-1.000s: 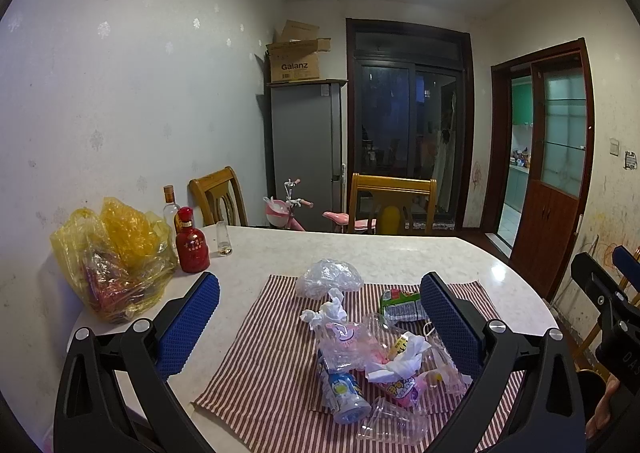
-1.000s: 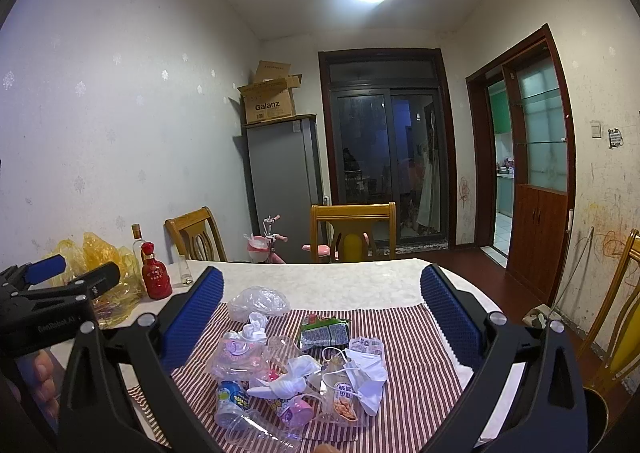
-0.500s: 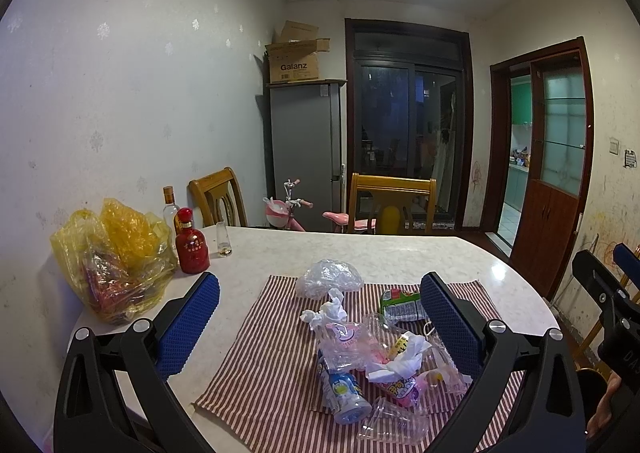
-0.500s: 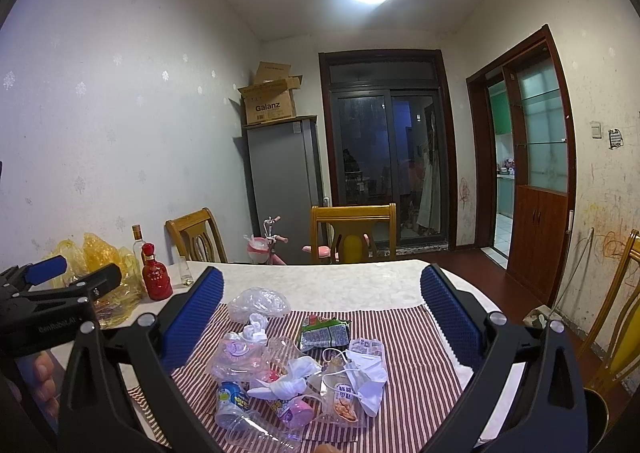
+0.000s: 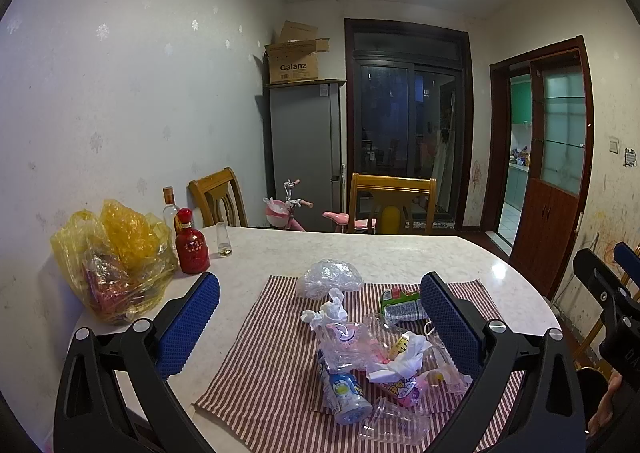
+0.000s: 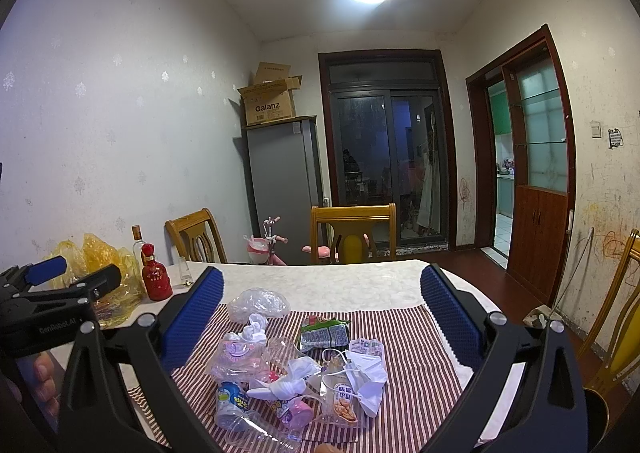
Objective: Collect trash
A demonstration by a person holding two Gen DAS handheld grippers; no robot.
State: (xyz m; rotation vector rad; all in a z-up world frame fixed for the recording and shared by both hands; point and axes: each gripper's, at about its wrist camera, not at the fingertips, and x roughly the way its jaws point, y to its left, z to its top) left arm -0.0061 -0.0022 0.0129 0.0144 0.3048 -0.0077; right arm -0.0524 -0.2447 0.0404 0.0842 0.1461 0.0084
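Note:
A pile of trash (image 5: 372, 357) lies on a red-striped cloth (image 5: 264, 369): crumpled clear bags, tissues, small drink bottles, a clear cup (image 5: 394, 425) and a green snack wrapper (image 5: 400, 303). The pile also shows in the right wrist view (image 6: 296, 369), with a face mask (image 6: 368, 369). My left gripper (image 5: 320, 325) is open and empty, held above the near edge of the cloth. My right gripper (image 6: 322, 317) is open and empty, above the cloth's near side. The left gripper also shows at the left edge of the right wrist view (image 6: 60, 293).
A yellow plastic bag (image 5: 112, 261), a red bottle (image 5: 192, 245), a clear bottle (image 5: 170, 205) and a small glass (image 5: 223, 239) stand at the table's far left. Wooden chairs (image 5: 392, 205) stand behind the marble table (image 5: 360, 249). A pink tricycle and fridge stand beyond.

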